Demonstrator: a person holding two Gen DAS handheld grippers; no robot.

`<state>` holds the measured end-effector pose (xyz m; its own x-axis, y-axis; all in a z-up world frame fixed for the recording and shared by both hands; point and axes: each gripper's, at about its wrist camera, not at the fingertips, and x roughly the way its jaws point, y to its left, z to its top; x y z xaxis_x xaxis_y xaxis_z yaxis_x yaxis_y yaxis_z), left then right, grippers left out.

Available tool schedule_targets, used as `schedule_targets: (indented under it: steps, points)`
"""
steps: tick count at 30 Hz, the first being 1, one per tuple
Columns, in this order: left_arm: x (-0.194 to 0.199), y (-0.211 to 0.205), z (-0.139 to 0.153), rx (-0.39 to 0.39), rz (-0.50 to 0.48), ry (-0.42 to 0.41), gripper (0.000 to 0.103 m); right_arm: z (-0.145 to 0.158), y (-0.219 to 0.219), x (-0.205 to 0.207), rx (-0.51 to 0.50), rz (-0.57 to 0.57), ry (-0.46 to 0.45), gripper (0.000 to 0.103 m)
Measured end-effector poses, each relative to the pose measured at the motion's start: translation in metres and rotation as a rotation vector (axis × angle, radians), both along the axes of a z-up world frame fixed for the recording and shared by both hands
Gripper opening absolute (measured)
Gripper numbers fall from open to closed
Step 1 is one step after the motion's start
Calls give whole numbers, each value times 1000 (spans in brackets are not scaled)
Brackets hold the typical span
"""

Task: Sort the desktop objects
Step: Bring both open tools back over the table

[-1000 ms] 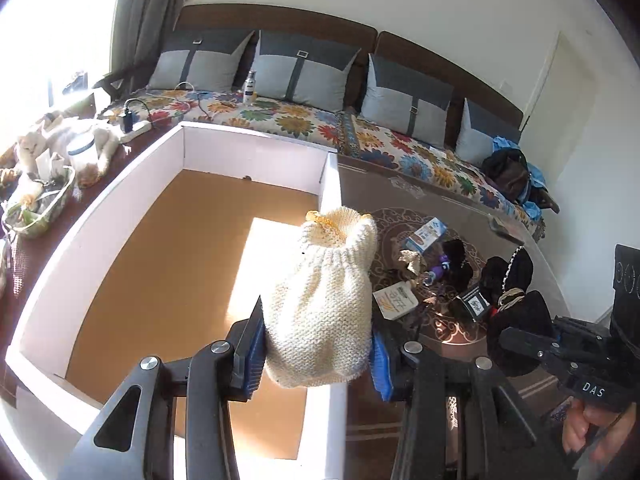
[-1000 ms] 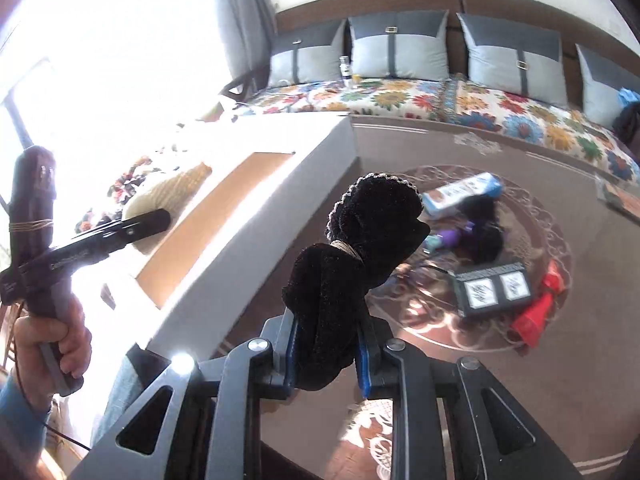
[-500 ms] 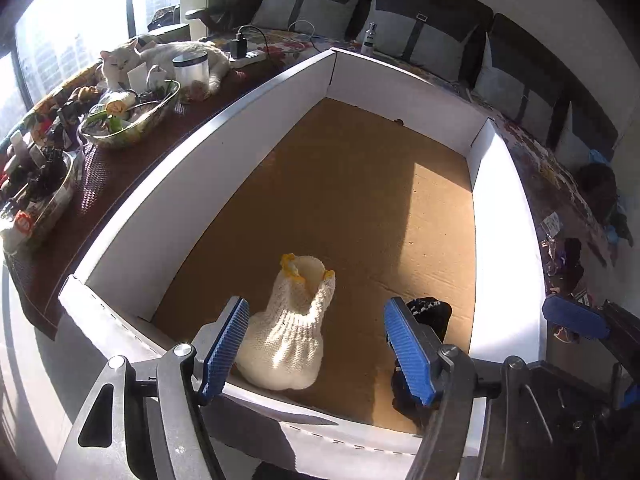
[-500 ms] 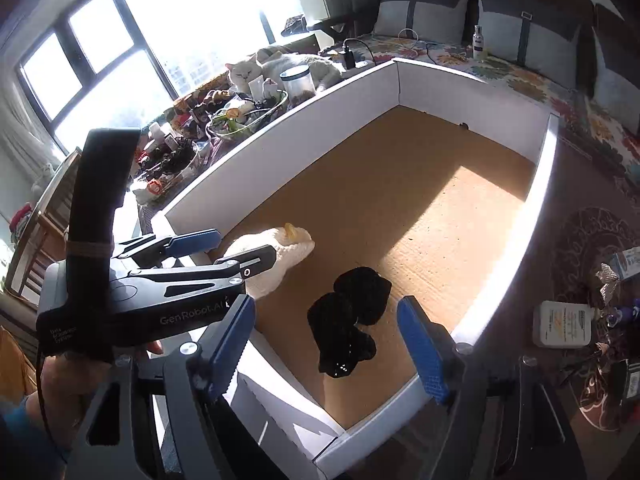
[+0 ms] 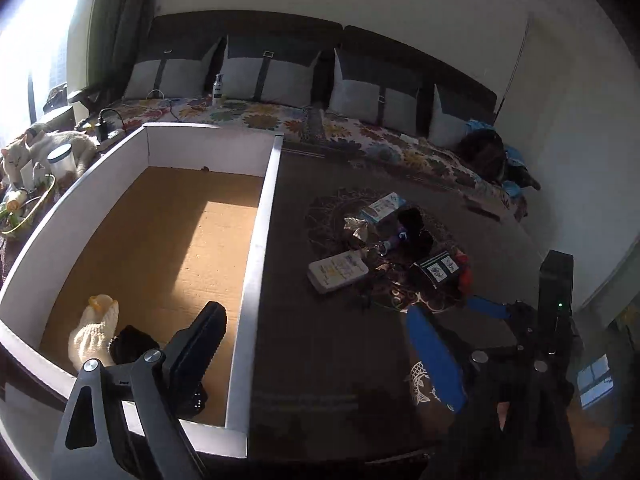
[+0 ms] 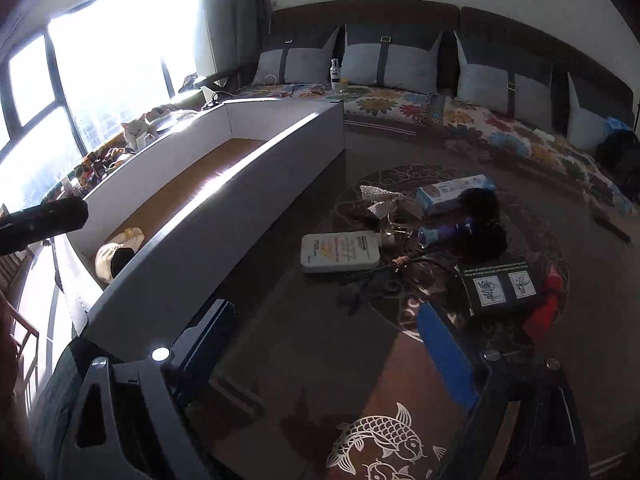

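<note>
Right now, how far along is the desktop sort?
Done: the cream knitted piece and black knitted piece lie in the box. In hand: nothing; left gripper and right gripper are both opening, empty. Left: the pile on the table, including the white bottle, black card box and blue-white carton.

My left gripper [image 5: 316, 356]: matte black frame, two angled arms with triangular cut-outs, a silver screw at each pivot. Finger pads [image 5: 436, 364] are blue; the other finger shows its black ribbed back. My right gripper [image 6: 324, 344] is the same build: black frame, silver screws, one blue pad, the other in shadow. From the left wrist view it also shows a tall black block [image 5: 554, 280] with a small green light.
</note>
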<state>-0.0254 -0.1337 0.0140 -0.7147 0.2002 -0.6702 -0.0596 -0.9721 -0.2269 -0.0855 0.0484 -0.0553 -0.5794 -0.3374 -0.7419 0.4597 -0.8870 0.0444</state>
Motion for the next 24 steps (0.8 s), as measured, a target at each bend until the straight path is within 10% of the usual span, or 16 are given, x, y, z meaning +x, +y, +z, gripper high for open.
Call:
schedule_targets:
  steps: [11, 24]
  points:
    - [-42, 128, -144, -153, -116, -246, 100, -79, 165, -2, 115, -328, -150, 93]
    - [-111, 141, -153, -246, -89, -201, 103, -93, 152, -48, 101, -307, -96, 103]
